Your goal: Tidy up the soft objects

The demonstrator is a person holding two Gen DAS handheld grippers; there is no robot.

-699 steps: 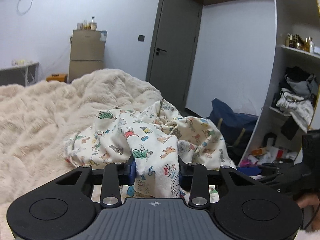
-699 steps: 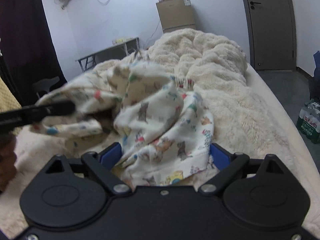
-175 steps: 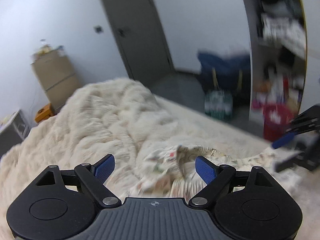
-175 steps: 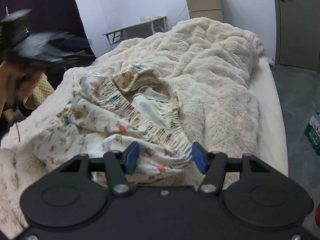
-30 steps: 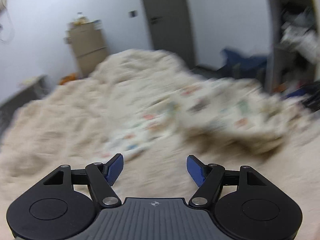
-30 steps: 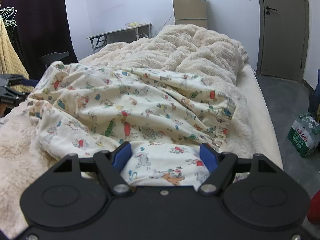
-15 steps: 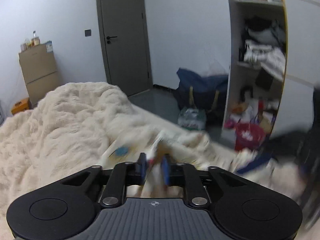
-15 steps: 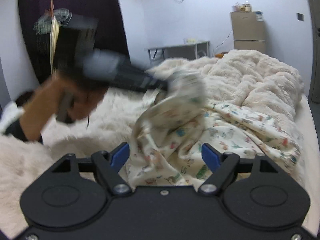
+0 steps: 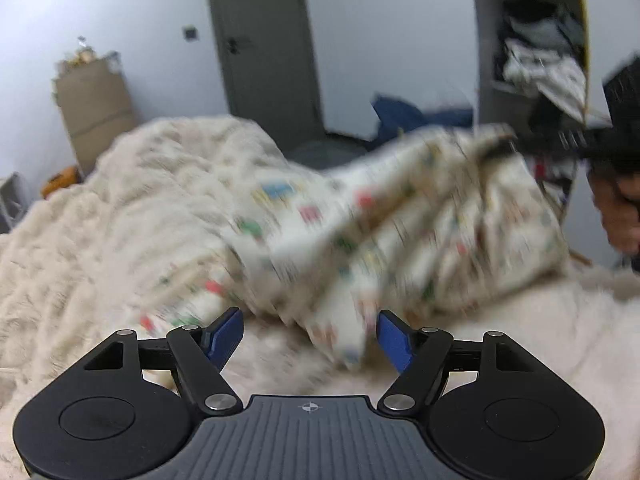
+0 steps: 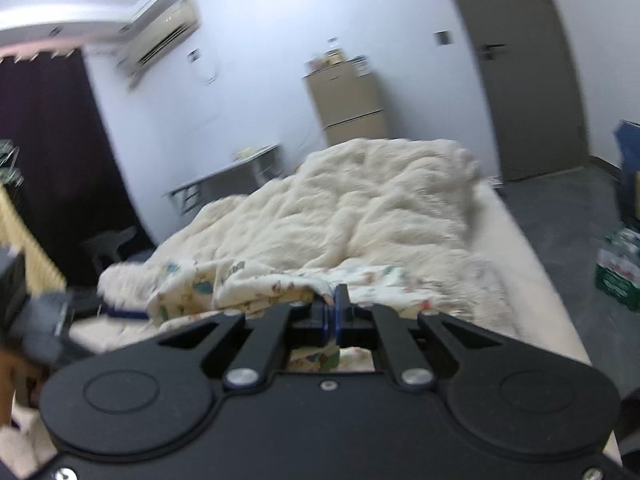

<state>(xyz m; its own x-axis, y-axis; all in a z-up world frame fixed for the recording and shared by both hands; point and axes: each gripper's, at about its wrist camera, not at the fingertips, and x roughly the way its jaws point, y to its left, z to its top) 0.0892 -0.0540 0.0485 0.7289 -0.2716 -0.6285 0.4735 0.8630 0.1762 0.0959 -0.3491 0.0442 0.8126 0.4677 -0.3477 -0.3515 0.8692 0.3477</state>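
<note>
The right gripper (image 10: 333, 312), wide a second ago, has clenched its jaws on the printed garment (image 9: 400, 224) and lifts its right edge off the bed (image 10: 380, 216), while the left gripper (image 9: 310, 338) is opening, empty, near the hanging corner, with open blanket far left.

No legible text, label, brand, number or sign in either view. The printed cloth (image 9: 400, 220) ahead of the jaws carries coloured motifs only, blurred. The pack of bottles (image 10: 618, 268), far right of the jaws, bears a label too blurred to read.
</note>
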